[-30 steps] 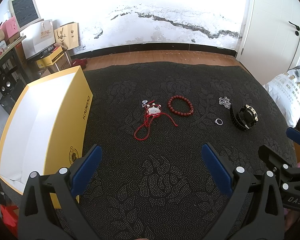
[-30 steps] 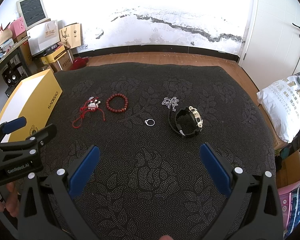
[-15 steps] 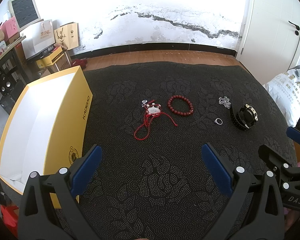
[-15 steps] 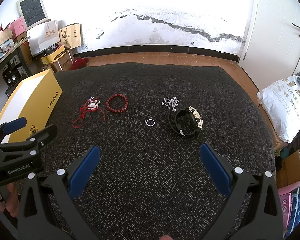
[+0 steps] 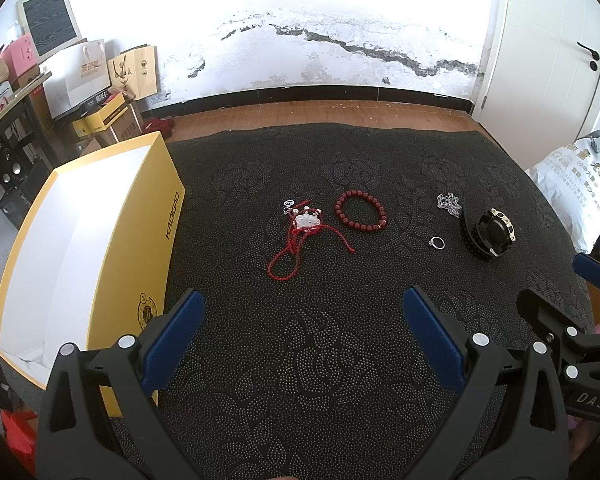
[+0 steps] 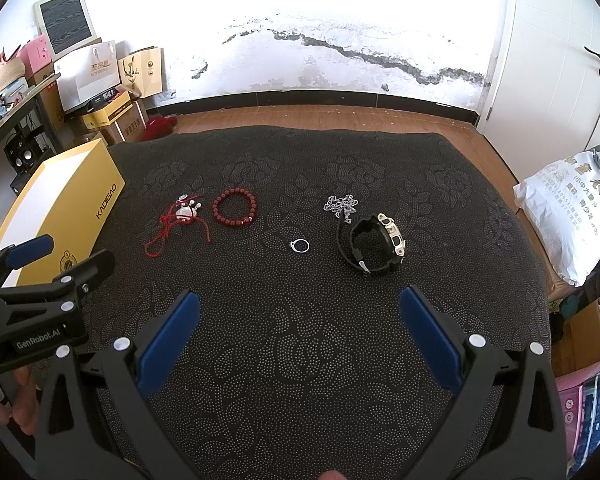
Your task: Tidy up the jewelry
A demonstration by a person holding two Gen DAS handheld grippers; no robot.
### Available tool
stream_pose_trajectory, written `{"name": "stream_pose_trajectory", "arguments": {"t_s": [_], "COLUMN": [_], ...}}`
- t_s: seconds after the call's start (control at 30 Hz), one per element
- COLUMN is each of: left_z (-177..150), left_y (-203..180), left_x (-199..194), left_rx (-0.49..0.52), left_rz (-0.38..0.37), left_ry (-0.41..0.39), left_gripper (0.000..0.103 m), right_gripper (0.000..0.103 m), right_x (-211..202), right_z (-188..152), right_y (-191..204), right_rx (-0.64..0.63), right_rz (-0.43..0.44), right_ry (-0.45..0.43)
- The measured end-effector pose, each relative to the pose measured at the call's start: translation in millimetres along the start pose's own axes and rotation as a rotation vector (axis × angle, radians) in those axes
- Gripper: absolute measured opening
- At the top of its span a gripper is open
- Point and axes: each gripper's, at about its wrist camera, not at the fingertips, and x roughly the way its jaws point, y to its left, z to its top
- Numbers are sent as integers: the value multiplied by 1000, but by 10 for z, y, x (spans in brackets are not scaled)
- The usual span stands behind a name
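Observation:
On the black patterned cloth (image 5: 300,360) lie a red cord necklace with a white pendant (image 5: 300,232), a dark red bead bracelet (image 5: 360,210), a silver chain (image 5: 449,203), a small silver ring (image 5: 437,243) and a black watch (image 5: 489,234). The same pieces show in the right wrist view: necklace (image 6: 178,222), bracelet (image 6: 235,211), chain (image 6: 341,204), ring (image 6: 300,245), watch (image 6: 374,246). An open yellow box with white lining (image 5: 80,248) stands at the left. My left gripper (image 5: 300,320) and right gripper (image 6: 298,320) are both open and empty, near the cloth's front.
Paper bags and boxes (image 5: 96,80) crowd the back left by a shelf. A white door (image 5: 548,60) is at the right, with a white sack (image 6: 568,216) beside the cloth. Wooden floor (image 5: 320,114) runs behind the cloth.

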Motion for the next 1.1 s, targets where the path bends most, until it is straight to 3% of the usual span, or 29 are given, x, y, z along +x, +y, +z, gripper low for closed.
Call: {"name": "stream_pose_trajectory", "arguments": {"t_s": [1.1], "left_z": [3], "left_y": [-11], "left_x": [78], "left_rx": [-2], "left_rz": [3], "left_ry": [20], "left_gripper": [97], "right_gripper": [97], "right_x": [15], "right_z": [9], "right_y": [-25], "right_rx": [5], "right_rz": [0], "right_ry": [2]}}
